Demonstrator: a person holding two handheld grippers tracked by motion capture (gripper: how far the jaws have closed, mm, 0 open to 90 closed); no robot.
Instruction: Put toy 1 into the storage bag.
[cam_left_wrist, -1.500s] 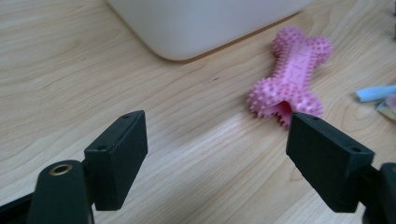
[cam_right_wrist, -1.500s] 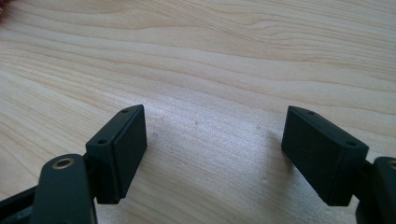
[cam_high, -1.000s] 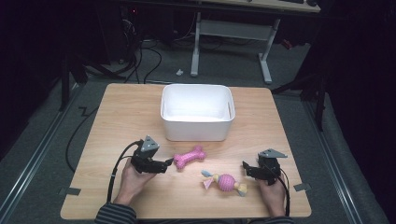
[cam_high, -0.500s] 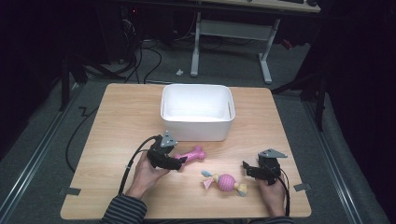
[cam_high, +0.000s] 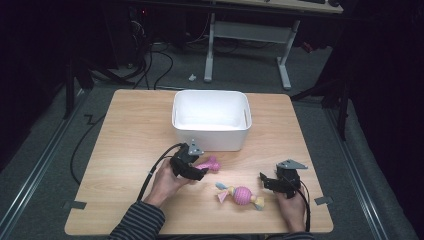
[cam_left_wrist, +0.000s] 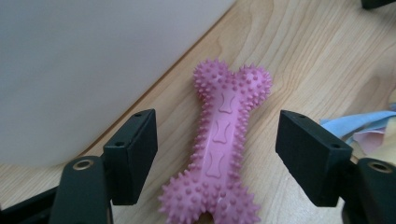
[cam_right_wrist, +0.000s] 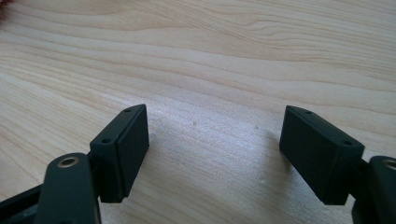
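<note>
**Operator:** Item one, pink spiked bone toy (cam_left_wrist: 219, 140). It lies flat on the tabletop (cam_high: 130, 130), just in front of the white bin (cam_high: 212, 131), near its front wall but apart from it. My left tongs (cam_left_wrist: 215, 158) straddle it; the jaws have just been closing, yet both pads stand clear of the toy, a gap showing on each side. Nothing gripped so far.

**Checker:** Advice for the closing?

**Operator:** I would centre on the narrow waist, not the knobbed ends, since the soft spikes will likely give and let the toy roll. I judge the left pad sits closer to the bin's wall, so I want to keep it from scraping there. Squeeze square across the shank, then lift straight before carrying towards the bin.

**Checker:** Item two?

**Operator:** Right tongs (cam_right_wrist: 215, 154), open over bare wood, nothing between the pads. They rest to the right of the bin's front, low at the tabletop. A pink ball toy with pastel ends (cam_high: 241, 195) lies between the two hands.

**Checker:** Left hand's pose?

**Operator:** Left hand (cam_high: 167, 181) comes in from the near edge, the forearm angled towards the bin, the tongs held low and nearly level along the toy's length.
</note>
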